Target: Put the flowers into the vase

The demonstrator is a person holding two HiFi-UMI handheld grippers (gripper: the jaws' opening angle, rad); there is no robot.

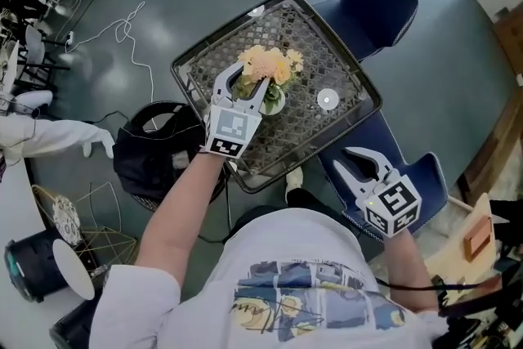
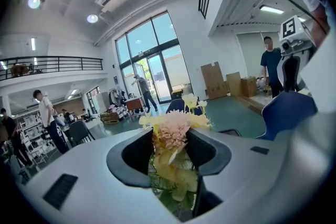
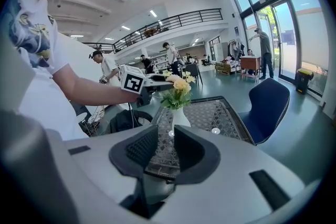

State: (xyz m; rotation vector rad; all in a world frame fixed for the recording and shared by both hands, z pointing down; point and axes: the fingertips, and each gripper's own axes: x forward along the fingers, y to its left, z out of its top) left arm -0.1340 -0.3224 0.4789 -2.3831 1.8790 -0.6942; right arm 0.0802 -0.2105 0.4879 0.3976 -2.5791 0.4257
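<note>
Left tool (image 1: 247, 83): jaws partly apart, the flowers (image 2: 173, 131) between them.
Flowers: standing in the vase (image 3: 179, 116) on the bench (image 1: 323, 49); only the right gripper view shows the white vase body.
Right tool (image 1: 355, 162): jaws narrowly apart, empty, over the blue chair (image 1: 429, 176).

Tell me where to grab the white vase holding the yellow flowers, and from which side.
Probably the narrow neck of the white vase, approached level from the right gripper's side: the vase stands upright, widens downward, and the left gripper flanks the yellow flowers above.
</note>
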